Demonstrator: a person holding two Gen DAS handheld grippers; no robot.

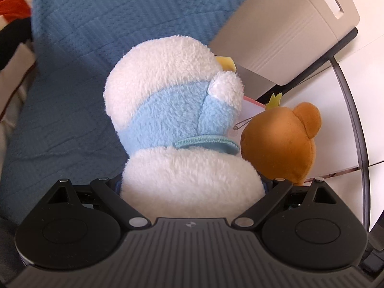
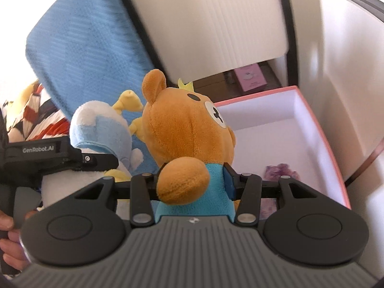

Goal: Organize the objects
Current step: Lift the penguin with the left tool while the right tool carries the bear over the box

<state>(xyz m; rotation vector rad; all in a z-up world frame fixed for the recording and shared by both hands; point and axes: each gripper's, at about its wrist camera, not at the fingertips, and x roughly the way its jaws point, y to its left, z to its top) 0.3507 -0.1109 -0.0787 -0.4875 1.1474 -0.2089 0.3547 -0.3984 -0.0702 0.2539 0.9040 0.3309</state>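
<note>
Left gripper (image 1: 192, 187) clamping duck plush (image 1: 172, 110), right gripper (image 2: 192, 180) gripping bear plush (image 2: 184, 129), seemingly over pink box (image 2: 319, 129)

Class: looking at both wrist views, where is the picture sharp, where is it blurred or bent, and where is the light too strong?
Left wrist view: white-and-blue plush sharp, grey chair back smeared, black rim curved by the lens. Right wrist view: brown bear crisp, blue blanket blurred, pink box interior washed out.

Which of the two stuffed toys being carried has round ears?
The orange-brown plush bear in the right gripper. The white and light-blue plush duck, in the left gripper, has a smooth round head.
</note>
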